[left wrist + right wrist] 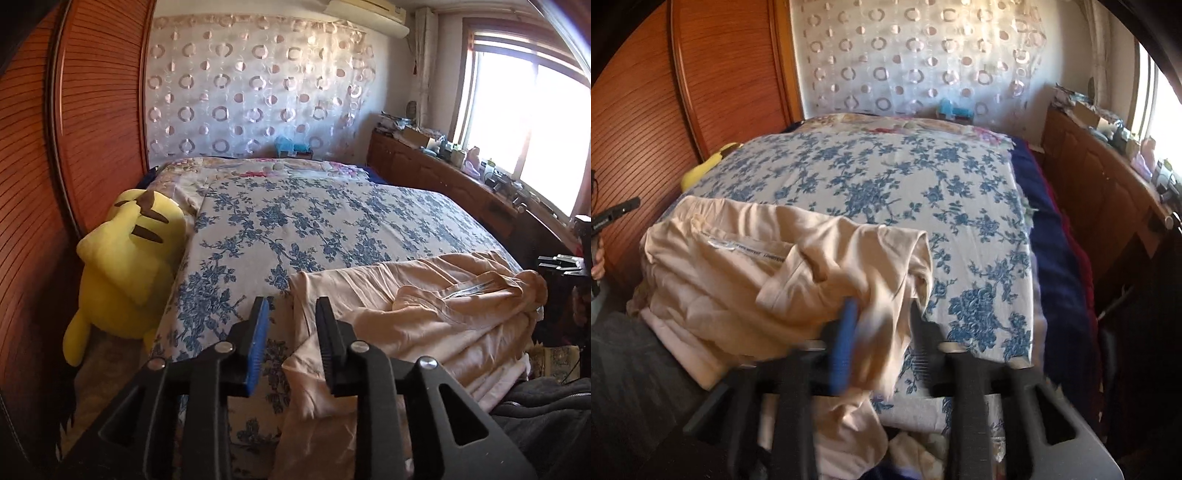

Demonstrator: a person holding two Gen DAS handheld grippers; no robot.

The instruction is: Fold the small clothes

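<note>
On the bed, left wrist view: peach garment [424,317] lies rumpled near the foot of the floral bedspread [314,221]; no fold is visible yet, so folding is all left, I judge.
Left tongs [291,306]: apart, empty; the cloth's left edge sits just past the tips.
Right wrist view, garment [783,273]: bunched at the bed's near edge, seam tape showing.
Right tongs [882,308]: apart, blurred; a flap lies between the jaws, unclamped.

Left gripper [291,306] over the near edge of a bed [295,221] with a blue floral cover, jaws parted, nothing between them; a beige garment [424,314] lies crumpled just right of it; a yellow plush [129,258] leans against a wooden wardrobe [55,147]; bright window [517,118] at right.
</note>
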